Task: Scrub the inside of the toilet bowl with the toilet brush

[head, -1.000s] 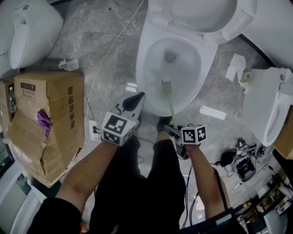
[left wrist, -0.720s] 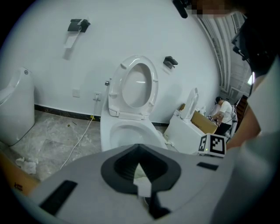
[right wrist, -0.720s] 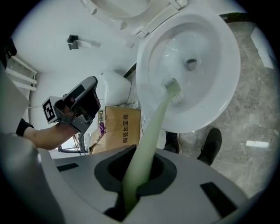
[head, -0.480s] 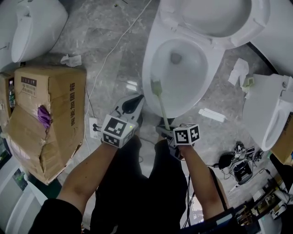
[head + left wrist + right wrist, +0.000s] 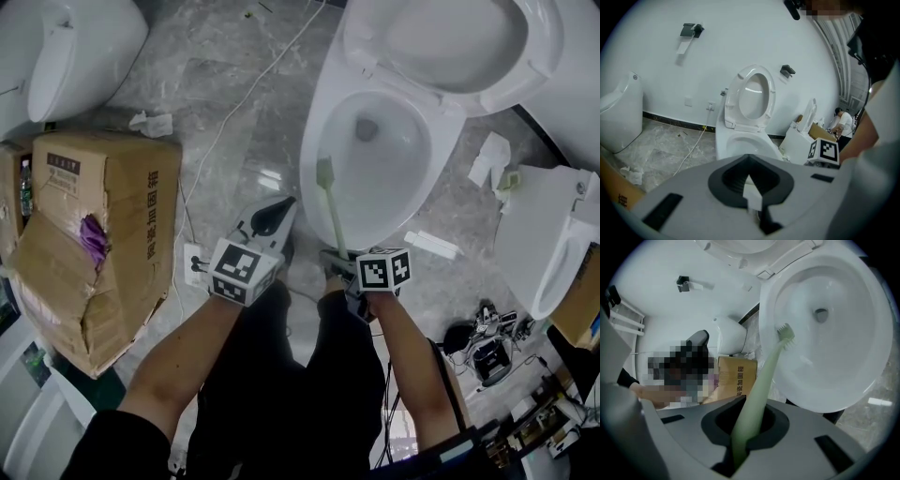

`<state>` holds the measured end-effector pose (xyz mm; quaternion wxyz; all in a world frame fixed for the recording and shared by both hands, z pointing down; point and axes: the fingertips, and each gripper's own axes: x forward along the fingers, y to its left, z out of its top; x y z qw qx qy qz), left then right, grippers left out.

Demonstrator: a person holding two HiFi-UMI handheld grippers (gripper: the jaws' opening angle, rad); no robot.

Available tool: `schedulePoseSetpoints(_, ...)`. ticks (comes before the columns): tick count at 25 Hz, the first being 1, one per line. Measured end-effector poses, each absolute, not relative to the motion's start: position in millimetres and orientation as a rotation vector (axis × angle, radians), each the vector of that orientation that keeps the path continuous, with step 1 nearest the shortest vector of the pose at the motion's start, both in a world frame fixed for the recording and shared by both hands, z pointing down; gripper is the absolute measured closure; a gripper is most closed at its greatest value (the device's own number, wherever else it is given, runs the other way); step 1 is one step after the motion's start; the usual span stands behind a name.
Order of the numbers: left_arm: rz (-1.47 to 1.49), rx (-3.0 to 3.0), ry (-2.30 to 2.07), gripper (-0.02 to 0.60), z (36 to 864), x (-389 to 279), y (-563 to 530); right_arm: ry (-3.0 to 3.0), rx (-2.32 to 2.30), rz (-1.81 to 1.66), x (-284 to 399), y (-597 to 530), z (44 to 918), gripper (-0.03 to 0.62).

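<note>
The white toilet bowl (image 5: 323,112) stands ahead with its seat and lid (image 5: 441,42) raised. A pale green toilet brush (image 5: 330,206) runs from my right gripper (image 5: 339,261) up to the bowl, its bristle head against the bowl's left inner wall near the rim. In the right gripper view the brush handle (image 5: 761,385) passes between the jaws of the right gripper (image 5: 746,434), which is shut on it, and the bowl (image 5: 834,357) fills the right side. My left gripper (image 5: 273,214) hovers just left of the bowl's front, shut and holding nothing; the left gripper (image 5: 752,197) faces the toilet (image 5: 740,140).
A torn cardboard box (image 5: 94,234) sits on the floor at left. Other white toilets stand at top left (image 5: 56,47) and at right (image 5: 544,234). A white cable (image 5: 225,112) crosses the marble floor. Paper scraps (image 5: 150,122) and tools with cables (image 5: 487,337) lie around.
The brush head has swept from the front middle of the bowl's inside to its left wall near the rim. Both grippers stay close to where they were.
</note>
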<state>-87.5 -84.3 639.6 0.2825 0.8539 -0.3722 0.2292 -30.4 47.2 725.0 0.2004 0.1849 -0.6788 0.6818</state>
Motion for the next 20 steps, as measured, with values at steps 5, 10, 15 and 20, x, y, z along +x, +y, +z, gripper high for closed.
schedulePoseSetpoints(5, 0.604, 2.281, -1.014, 0.572, 637, -91, -90, -1.895, 0.539, 1.917, -32, 29, 725, 0.571)
schedulePoseSetpoints(10, 0.599, 2.280, -1.021, 0.572, 637, -94, -94, -1.902, 0.561, 1.923, -33, 8, 726, 0.571)
schedulePoseSetpoints(15, 0.594, 2.283, -1.021, 0.572, 638, -93, -99, -1.912, 0.589, 1.905, -29, -12, 730, 0.571)
schedulePoseSetpoints(20, 0.598, 2.287, -1.014, 0.572, 639, -92, -102, -1.917, 0.605, 1.893, -26, -25, 733, 0.571)
